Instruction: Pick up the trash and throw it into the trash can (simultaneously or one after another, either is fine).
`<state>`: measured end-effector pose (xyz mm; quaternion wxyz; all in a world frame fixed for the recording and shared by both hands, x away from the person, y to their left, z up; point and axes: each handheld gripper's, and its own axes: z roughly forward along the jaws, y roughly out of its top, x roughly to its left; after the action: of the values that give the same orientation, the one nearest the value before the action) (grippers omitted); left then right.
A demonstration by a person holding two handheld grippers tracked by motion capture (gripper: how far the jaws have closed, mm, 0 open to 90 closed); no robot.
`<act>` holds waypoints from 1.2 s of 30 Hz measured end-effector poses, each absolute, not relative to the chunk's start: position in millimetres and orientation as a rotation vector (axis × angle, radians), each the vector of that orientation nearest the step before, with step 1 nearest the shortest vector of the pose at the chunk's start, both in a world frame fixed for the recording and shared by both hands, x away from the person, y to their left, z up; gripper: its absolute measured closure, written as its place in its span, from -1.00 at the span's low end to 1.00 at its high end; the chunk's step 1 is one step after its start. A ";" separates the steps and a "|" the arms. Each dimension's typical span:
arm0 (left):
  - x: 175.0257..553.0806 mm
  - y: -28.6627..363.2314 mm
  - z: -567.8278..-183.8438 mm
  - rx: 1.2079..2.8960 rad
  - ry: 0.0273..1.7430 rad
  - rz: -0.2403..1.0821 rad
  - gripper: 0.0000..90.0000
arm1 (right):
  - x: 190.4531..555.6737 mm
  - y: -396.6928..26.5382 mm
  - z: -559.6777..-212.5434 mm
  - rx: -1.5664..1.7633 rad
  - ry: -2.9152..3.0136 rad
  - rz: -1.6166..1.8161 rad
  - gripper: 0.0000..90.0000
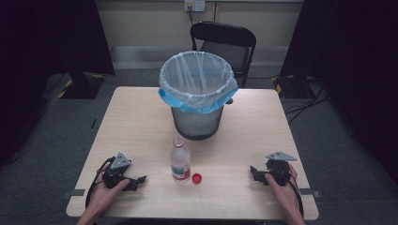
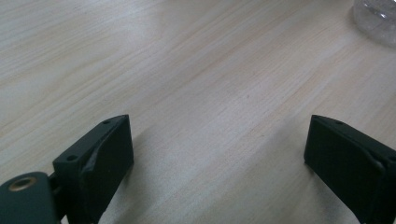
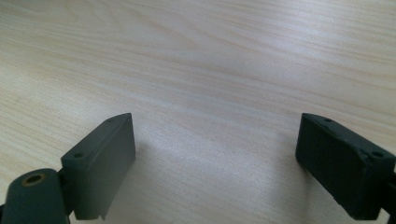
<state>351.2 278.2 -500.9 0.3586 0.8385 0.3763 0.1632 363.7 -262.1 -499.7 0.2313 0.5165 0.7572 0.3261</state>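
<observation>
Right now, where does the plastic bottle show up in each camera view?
High view: the plastic bottle stands uncapped at centre front, between the gripper pair, before the bin.
Left gripper view: its clear base sits at the top right corner.
Right gripper view: not in it.
Shared landmark: the pale wooden table.

1. No text, brand, number or sign can be read anywhere in these views.
2. The clear bottle standing on the bench wears a red band that is probably a printed label, but from the high view it is too small and blurred to make out any lettering.
3. The red cap lying just beside the bottle shows no legible mark.
4. The bin liner has a plain blue edge with no readable print.
</observation>
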 end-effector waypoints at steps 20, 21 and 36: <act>349.7 282.4 -497.4 2.128 1.016 0.386 -0.65 | 363.2 -262.8 -499.8 1.414 2.090 0.902 -0.75; 349.7 282.4 -497.4 2.128 1.016 0.386 -0.65 | 363.2 -262.9 -499.8 1.413 2.090 0.902 -0.75; 345.6 273.9 -478.5 2.001 0.961 0.309 -0.60 | 363.3 -262.8 -499.8 1.414 2.090 0.902 -0.75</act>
<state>345.6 273.9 -478.5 0.4352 0.8038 0.3860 0.1243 363.3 -262.8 -499.8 0.2288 0.5136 0.7592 0.3277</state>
